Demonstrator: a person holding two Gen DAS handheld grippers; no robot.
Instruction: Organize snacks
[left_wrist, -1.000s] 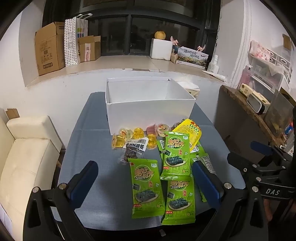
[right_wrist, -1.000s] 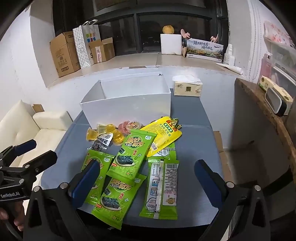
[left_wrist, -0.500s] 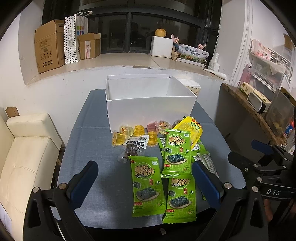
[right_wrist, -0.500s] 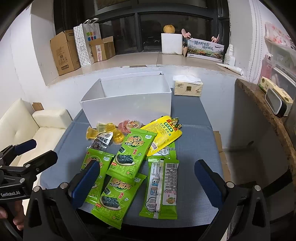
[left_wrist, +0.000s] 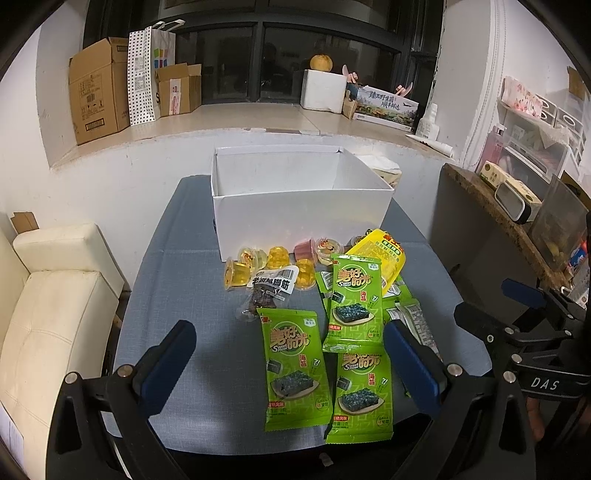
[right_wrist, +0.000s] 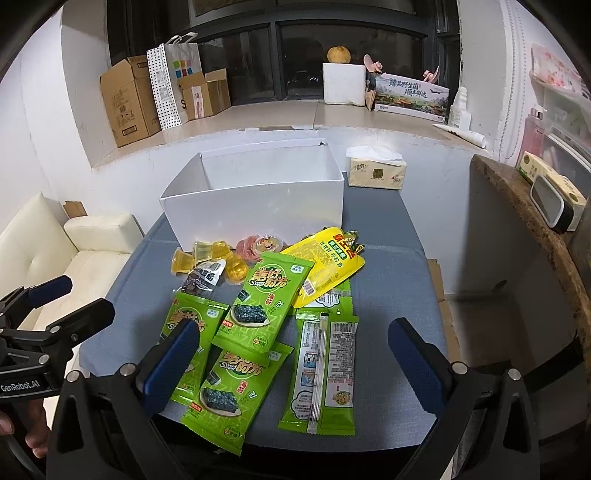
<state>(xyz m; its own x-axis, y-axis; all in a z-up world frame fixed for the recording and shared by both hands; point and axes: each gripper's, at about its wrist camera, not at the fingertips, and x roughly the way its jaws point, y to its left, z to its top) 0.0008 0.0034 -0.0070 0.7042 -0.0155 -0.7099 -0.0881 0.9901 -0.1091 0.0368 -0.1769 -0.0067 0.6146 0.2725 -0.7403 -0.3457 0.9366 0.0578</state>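
Snacks: glossy green seaweed packets (left_wrist: 295, 365) fanned by desk (left_wrist: 177, 258) near edge, yellow pouch (right_wrist: 325, 266), round jelly cups (left_wrist: 277, 258) mid-desk | white cardboard box (left_wrist: 295, 206) at far edge, open-topped | left claw (left_wrist: 291, 363) wide, holding nothing | right claw (right_wrist: 291, 363) wide, holding nothing

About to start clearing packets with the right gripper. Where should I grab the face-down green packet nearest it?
Take the face-down green packet by its near short edge, coming in low from the table's front. It lies flat, lengthwise toward the right gripper, with that end free; its far end tucks under the yellow packet.
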